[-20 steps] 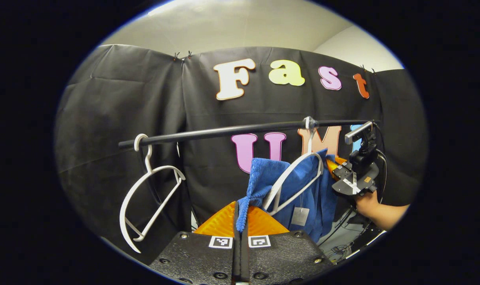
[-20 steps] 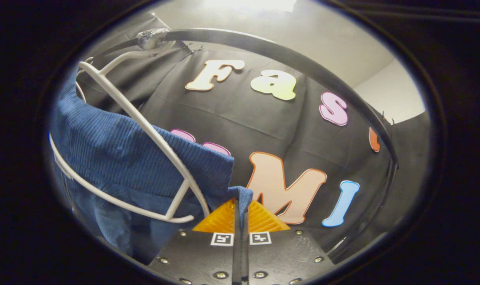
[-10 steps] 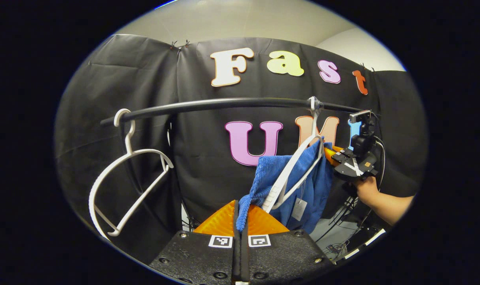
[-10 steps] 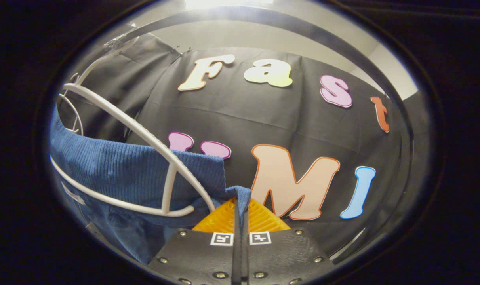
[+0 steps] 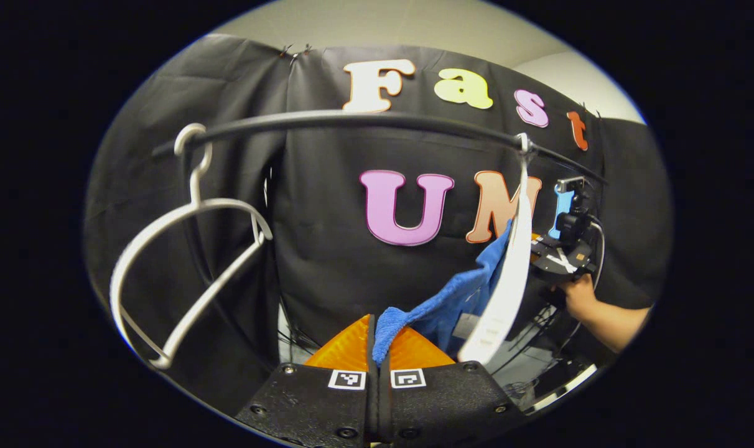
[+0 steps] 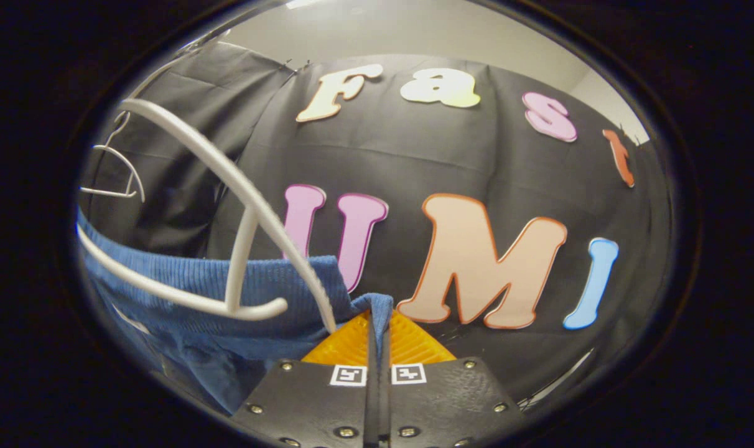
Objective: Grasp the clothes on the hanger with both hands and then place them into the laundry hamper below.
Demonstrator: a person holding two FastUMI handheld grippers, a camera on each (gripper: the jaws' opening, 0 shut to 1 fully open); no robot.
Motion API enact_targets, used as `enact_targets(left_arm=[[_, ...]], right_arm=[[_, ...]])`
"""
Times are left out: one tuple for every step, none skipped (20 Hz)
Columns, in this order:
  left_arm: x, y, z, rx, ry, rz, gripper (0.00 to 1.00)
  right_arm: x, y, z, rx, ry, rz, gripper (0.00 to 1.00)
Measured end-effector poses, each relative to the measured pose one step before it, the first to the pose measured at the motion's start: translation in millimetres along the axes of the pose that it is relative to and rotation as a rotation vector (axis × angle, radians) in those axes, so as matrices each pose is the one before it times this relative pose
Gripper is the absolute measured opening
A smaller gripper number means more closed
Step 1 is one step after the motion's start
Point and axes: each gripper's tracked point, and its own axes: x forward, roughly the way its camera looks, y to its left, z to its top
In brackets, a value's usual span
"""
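The blue garment [image 5: 461, 298] hangs stretched between your two grippers, under the black rail [image 5: 352, 119], and it is half off its white hanger [image 5: 507, 280]. In the right gripper view the cloth [image 6: 184, 292] lies behind the hanger's curved arm [image 6: 228, 186] and its lower bar, so it is not yet free. The hamper is somewhere below, and I cannot say exactly where.

For this step, I think the best way is to bring both ends down and toward you together, so that the cloth slides off the hanger arm and does not drag the hook along the rail. Keep some slack between the hands — a tight pull may tilt the hanger or lift it off.

The left gripper [image 5: 379, 323] has its fingers closed narrow on one corner of the cloth. The right gripper [image 6: 377, 317] pinches the other corner in the same way, fingers nearly together. In the left gripper view your other hand [image 5: 579, 298] is just beside the hanger.

A second, empty hanger [image 5: 184, 274] hangs well apart to the side — leave it alone.
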Motion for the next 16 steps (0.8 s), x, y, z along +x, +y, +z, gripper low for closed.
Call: enact_targets(left_arm=[[1.24,-0.84,-6.4,0.0089,0.00485,-0.00075,0.01],[-0.16,-0.67,-3.59,0.01448,-0.01162,0.00092,0.01],[1.85,-1.1,-2.38,0.01056,0.00666,0.00344,0.01],[2.92,-1.78,-4.86,0.00778,0.00308,0.00316,0.0],[1.82,1.46,-3.86,0.00087,0.00441,0.00559,0.0],[2.06,1.35,-5.12,-0.01034,0.00794,0.00294,0.0],[1.5,0.45,-3.02,-0.01143,0.00675,0.00744,0.0],[2.73,0.77,-5.37,-0.01494,0.01063,0.0039,0.0],[1.05,-0.04,-5.78,-0.00957,0.0128,-0.00264,0.0],[0.51,1.15,-6.74,-0.0057,0.01166,0.00268,0.0],[-0.85,2.72,-6.84,-0.0029,0.00616,-0.0008,0.0],[0.79,1.63,-5.87,0.00076,0.00879,0.0025,0.01],[-1.07,2.14,-5.63,-0.00067,0.00405,0.00196,0.0],[0.42,0.3,-5.99,-0.00377,0.00585,-0.00005,0.01],[0.83,0.01,-5.79,-0.0049,0.00197,0.00131,0.01],[0.24,0.87,-6.28,0.00081,0.00492,0.00371,0.01]], right_arm=[[-1.86,1.33,-9.31,-0.00239,0.00545,0.00018,0.01],[-2.28,0.28,-9.69,-0.00745,0.01547,-0.0038,0.0],[-4.08,3.07,-11.3,-0.00033,0.01989,0.00994,0.0],[-2.85,3.54,-8.02,0.0026,0.01323,0.00842,0.01],[-2.85,1.8,-7.66,0.00021,0.01384,0.00756,0.01],[-2.38,0.04,-4.91,-0.00188,0.00501,-0.00149,0.01],[-3.33,-1.31,-5.19,-0.00178,0.00629,-0.00022,0.01],[-2.31,-0.85,-3.73,0.00029,0.0074,-0.00285,0.01],[-1.15,-0.36,-4.38,-0.00028,0.0049,-0.00292,0.01],[-2.93,-0.29,-4.5,-0.00121,0.00938,-0.00157,0.01],[-2.89,0.25,-6.02,-0.00327,0.00699,-0.00124,0.01],[-2.62,1.15,-4.94,-0.00266,0.00651,0.0029,0.01],[-4.28,0.97,-4.15,-0.00466,0.00511,0.00053,0.01],[-4.52,0.25,-4.59,-0.00358,0.00561,-0.00185,0.0],[-2.43,-0.13,-5.39,-0.00241,0.00777,-0.0013,0.0],[-3.4,0.62,-4.55,-0.00227,0.00803,0.00239,0.01]])
